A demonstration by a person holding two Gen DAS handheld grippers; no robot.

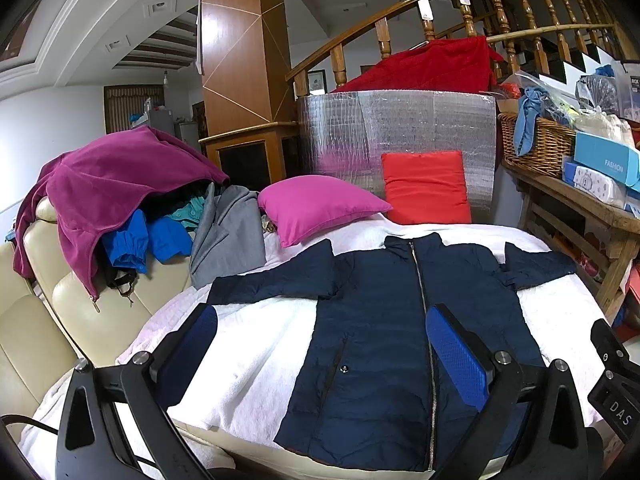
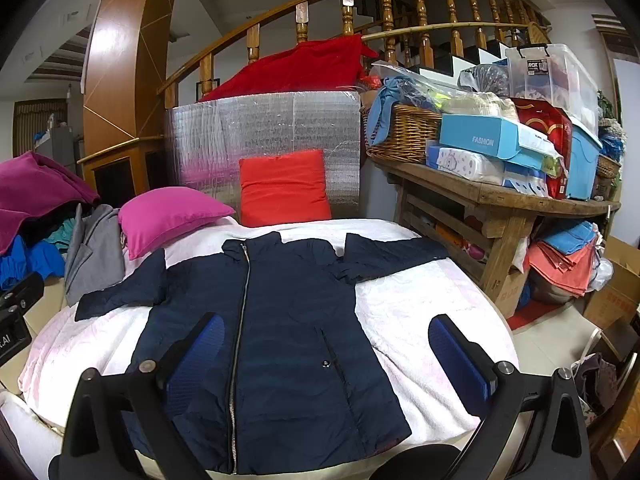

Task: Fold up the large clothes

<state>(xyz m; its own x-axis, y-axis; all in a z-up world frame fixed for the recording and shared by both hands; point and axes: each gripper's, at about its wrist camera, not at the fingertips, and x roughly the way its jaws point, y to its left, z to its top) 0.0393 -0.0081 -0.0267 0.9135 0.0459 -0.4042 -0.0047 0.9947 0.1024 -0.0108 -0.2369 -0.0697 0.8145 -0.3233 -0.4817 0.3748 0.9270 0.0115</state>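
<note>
A white blanket spreads beneath both grippers. On it, directly ahead of them, a navy jacket lies flat, zipped, sleeves out sideways. Beyond its collar sit a magenta pillow and a red pillow. The left gripper and right gripper hover spread wide, holding nothing.

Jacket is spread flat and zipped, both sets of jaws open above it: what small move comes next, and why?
Probably lower the left gripper to the left sleeve and pinch its cuff. The navy jacket lies flat, unfolded, sleeves spread on the white blanket; neither gripper holds anything.
</note>
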